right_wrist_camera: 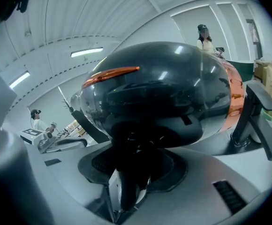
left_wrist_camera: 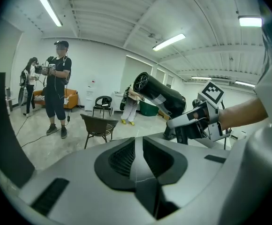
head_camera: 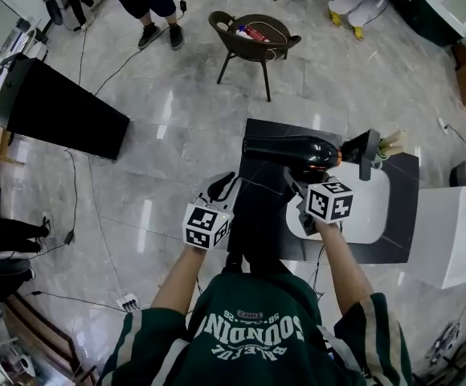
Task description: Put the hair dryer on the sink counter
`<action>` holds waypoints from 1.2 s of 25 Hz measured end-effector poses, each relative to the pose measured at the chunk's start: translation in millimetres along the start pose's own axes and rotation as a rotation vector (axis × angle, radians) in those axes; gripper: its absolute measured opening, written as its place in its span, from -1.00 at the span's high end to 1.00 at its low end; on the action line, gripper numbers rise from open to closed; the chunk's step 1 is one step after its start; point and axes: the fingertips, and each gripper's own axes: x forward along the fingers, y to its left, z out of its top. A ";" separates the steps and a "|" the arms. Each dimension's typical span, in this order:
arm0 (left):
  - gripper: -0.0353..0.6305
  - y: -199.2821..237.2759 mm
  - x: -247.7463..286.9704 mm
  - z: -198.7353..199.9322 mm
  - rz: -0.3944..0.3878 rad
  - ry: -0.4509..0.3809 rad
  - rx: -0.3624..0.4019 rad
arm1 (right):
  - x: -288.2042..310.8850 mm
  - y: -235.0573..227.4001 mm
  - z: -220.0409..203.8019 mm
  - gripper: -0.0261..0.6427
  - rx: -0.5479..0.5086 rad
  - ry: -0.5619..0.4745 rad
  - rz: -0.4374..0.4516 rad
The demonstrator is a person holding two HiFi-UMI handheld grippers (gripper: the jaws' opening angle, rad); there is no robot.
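Note:
The black hair dryer (head_camera: 293,151) with an orange band hangs level over the dark sink counter (head_camera: 259,215), its barrel pointing left. My right gripper (head_camera: 299,186) is shut on its handle from below. In the right gripper view the glossy body (right_wrist_camera: 159,93) fills the frame and the handle runs down between the jaws of the right gripper (right_wrist_camera: 130,182). My left gripper (head_camera: 222,188) hovers by the counter's left edge, shut with nothing in it (left_wrist_camera: 137,146). In the left gripper view the hair dryer (left_wrist_camera: 159,95) is up to the right, above the right gripper (left_wrist_camera: 192,123).
A white basin (head_camera: 369,211) and a black faucet (head_camera: 369,153) sit at the counter's right end. A white cabinet (head_camera: 450,232) stands beyond it. A wicker chair (head_camera: 253,43), a black panel (head_camera: 60,107), floor cables and a standing person (left_wrist_camera: 56,88) are farther off.

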 end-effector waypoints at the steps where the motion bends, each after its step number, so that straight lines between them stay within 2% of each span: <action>1: 0.71 0.3 1.2 -0.5 -0.001 0.001 -0.002 | 3.4 -2.2 -1.0 0.35 0.006 0.006 0.001; 11: 0.71 -2.2 18.1 -1.8 -0.009 0.014 -0.005 | 28.8 -31.2 -15.7 0.35 0.058 0.070 -0.016; 30: 0.73 1.7 36.9 -7.6 0.021 0.043 -0.024 | 69.5 -78.1 -42.0 0.35 0.149 0.152 -0.035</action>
